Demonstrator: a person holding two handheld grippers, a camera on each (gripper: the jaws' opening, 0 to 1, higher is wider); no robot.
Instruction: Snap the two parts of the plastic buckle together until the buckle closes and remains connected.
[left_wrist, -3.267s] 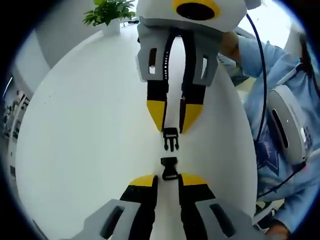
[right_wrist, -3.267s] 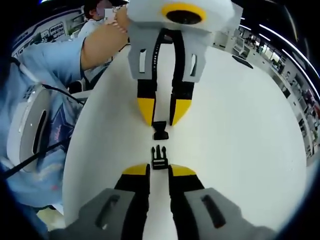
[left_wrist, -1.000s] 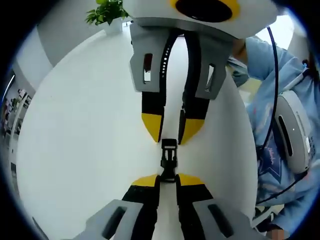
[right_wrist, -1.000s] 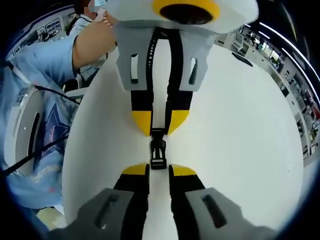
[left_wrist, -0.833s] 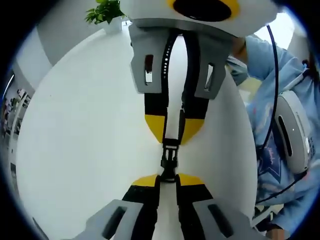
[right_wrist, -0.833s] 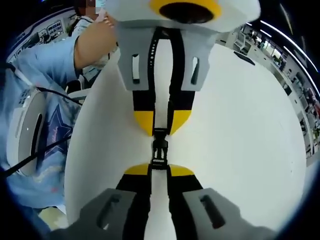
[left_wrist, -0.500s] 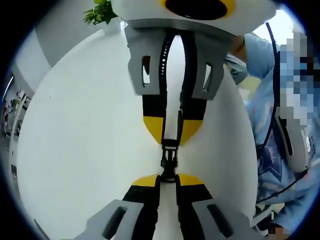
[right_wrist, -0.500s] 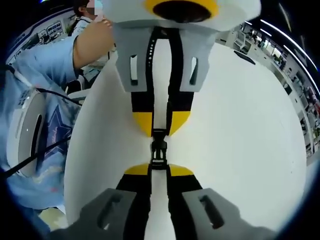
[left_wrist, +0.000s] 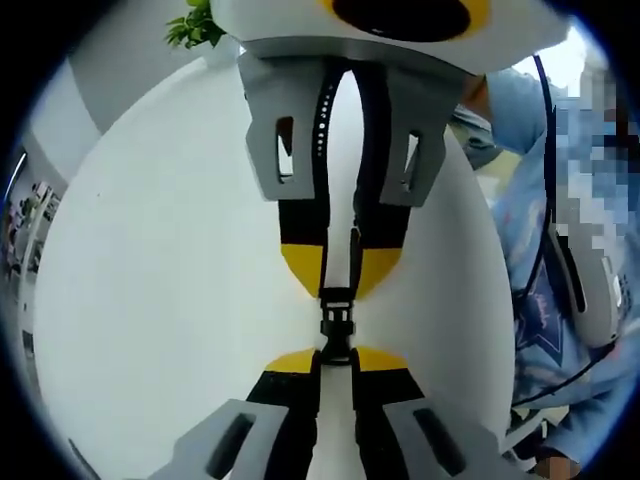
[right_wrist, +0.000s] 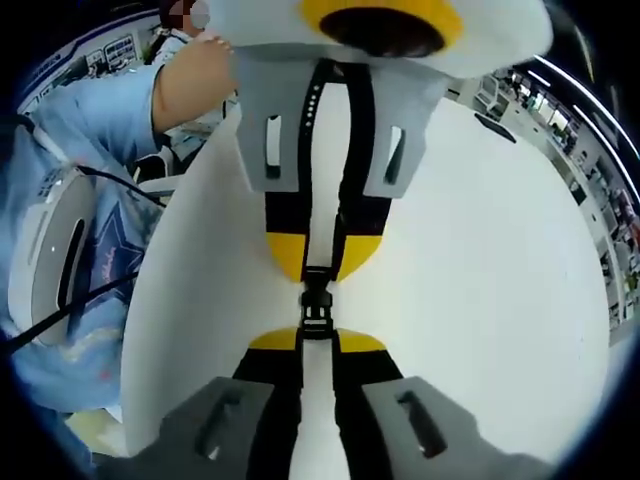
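Our left gripper (left_wrist: 336, 356) rises from the bottom of the left gripper view with its yellow-tipped jaws clamped on one end of the black plastic buckle (left_wrist: 337, 326), and we see the right gripper (left_wrist: 338, 280) coming down from the top of that view, its jaws pinched on the other end. From the right gripper view the same meeting shows mirrored: our right gripper (right_wrist: 317, 340) grips the near end of the buckle (right_wrist: 316, 300) and the left gripper (right_wrist: 316, 262) holds the far end. The buckle sits between the two pairs of tips, held just above the white table (left_wrist: 170, 300), and its two halves look pushed into each other with no gap that we can make out. We judge the mating nearly or fully done, though we cannot tell from here whether the latch has clicked home. What is left, as we read it, is a last firm squeeze together and then proving it stays joined. Beyond the table edge a person in a light blue sleeve (right_wrist: 90, 130) stands close, and a potted plant (left_wrist: 195, 25) sits at the far rim
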